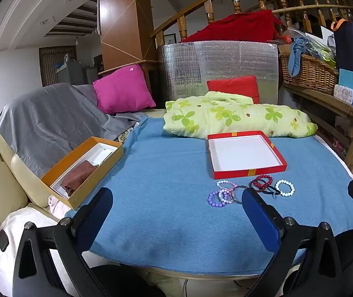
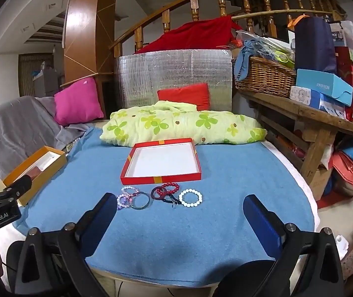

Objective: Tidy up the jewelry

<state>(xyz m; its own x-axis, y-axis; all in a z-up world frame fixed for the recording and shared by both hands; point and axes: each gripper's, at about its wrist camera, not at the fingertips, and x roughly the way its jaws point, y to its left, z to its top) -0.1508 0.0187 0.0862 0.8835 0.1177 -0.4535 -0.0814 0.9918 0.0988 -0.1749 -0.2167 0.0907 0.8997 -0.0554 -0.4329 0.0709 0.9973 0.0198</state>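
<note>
Left wrist view: left gripper (image 1: 176,210) is held over the near edge of the blue cloth (image 1: 171,168), tilted down toward the table, jaws spread fully apart, nothing between them. Same stance is seen for the right gripper (image 2: 180,211) in the right wrist view: jaws wide apart, empty.

Layout reads as staged for sorting. A shallow red box (image 2: 161,164) with a white inside is set open and empty at mid-table, and the bracelets are laid out in a loose row just in front of its near wall, so each transfer is likely kept short. Pink and purple bead bracelets (image 2: 125,196) overlap each other at the row's left end, with a plain metal bangle (image 2: 139,200) touching them. A dark red bead bracelet (image 2: 167,189) sits centre, overlapping a dark ring and a black cord piece. A white bead bracelet (image 2: 190,198) lies alone at the right end.

An orange box (image 1: 82,170) holding a brownish cloth is parked at the table's left edge, well apart from the row; its role cannot be told.

Relative to the grippers: the whole row lies ahead of the fingertips, beyond them, not yet between the jaws. For the right gripper it sits roughly centred between the fingers. For the left gripper it is offset toward its right finger (image 1: 260,212), which partly hides the bangle.

Judgement: task not started; nothing in the red box yet.
</note>
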